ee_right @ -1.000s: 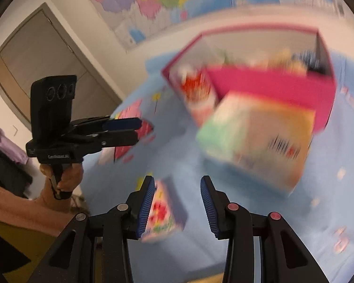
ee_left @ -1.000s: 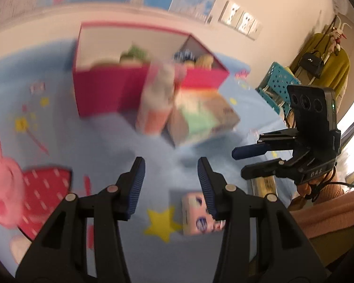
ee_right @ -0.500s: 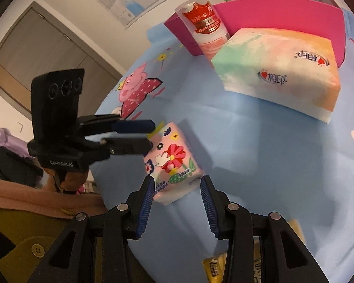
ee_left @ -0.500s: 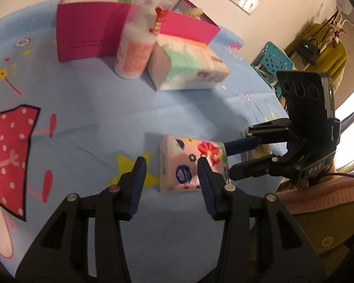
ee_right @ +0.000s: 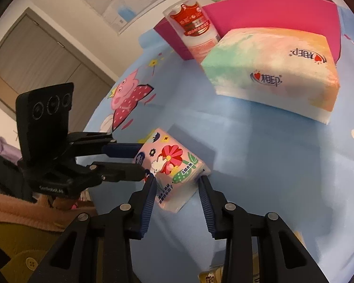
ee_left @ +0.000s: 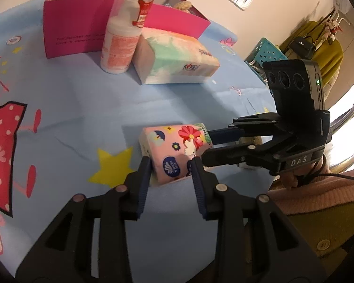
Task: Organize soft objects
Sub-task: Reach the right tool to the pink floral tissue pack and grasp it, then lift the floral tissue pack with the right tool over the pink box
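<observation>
Peeking over the pink box (ee_left: 87, 30) rim, plush toys (ee_left: 181, 6).

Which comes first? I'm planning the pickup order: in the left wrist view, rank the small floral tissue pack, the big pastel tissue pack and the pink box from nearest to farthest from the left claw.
1. Small floral tissue pack: between the left claw fingers.
2. Big pastel tissue pack: farther back, centre.
3. Pink box: farthest, behind the pastel pack.
</observation>
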Demonstrator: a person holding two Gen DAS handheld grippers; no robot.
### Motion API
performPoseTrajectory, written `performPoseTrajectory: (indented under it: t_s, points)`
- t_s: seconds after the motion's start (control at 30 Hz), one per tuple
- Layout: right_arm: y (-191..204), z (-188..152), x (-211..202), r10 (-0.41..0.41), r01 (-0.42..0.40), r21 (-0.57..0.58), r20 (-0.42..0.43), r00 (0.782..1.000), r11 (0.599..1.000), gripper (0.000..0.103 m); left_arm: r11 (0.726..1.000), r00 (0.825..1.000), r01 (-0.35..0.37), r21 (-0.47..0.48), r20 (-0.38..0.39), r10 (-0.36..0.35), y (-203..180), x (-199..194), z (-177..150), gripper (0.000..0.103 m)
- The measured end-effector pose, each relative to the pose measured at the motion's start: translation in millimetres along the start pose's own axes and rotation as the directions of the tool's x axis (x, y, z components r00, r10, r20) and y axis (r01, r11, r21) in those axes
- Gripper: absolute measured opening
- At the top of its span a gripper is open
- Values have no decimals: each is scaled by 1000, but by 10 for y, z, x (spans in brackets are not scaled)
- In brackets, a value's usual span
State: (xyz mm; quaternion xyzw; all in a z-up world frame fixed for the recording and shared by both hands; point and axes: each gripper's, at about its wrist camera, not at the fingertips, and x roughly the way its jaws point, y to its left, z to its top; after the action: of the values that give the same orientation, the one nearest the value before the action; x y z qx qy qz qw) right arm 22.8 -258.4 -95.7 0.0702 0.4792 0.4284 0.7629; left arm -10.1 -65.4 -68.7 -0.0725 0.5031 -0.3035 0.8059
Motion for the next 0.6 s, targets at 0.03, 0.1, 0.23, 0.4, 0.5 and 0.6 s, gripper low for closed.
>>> performPoseTrajectory:
  t_s: [0.03, 0.1, 0.23, 0.4, 0.5, 0.6]
  points:
    - [2, 8, -5, -6, 6, 0, 6, 1000, 1000, 37, 1000, 1000, 5, 0, 3, -5, 0, -8, 11, 36]
    - [12, 33, -36, -18, 18, -3, 21, 1000, 1000, 37, 1000, 1000, 6, 10, 17, -7, -40, -27, 47, 36]
    - [37, 95, -125, -33, 34, -15, 60, 998, 999, 37, 1000, 999, -6, 20, 38, 6, -73, -62, 145, 36]
    - [37, 178, -248, -44, 48, -30, 101, 994, 998, 37, 1000, 998, -10, 29, 67, 8, -108, -102, 239, 36]
    - [21, 202, -321, -52, 57, -33, 118, 992, 998, 37, 999, 997, -15, 36, 76, 13, -133, -103, 290, 36]
    - [-3, 225, -396, -58, 63, -32, 134, 989, 998, 37, 999, 997, -10, 40, 80, 6, -147, -103, 329, 36]
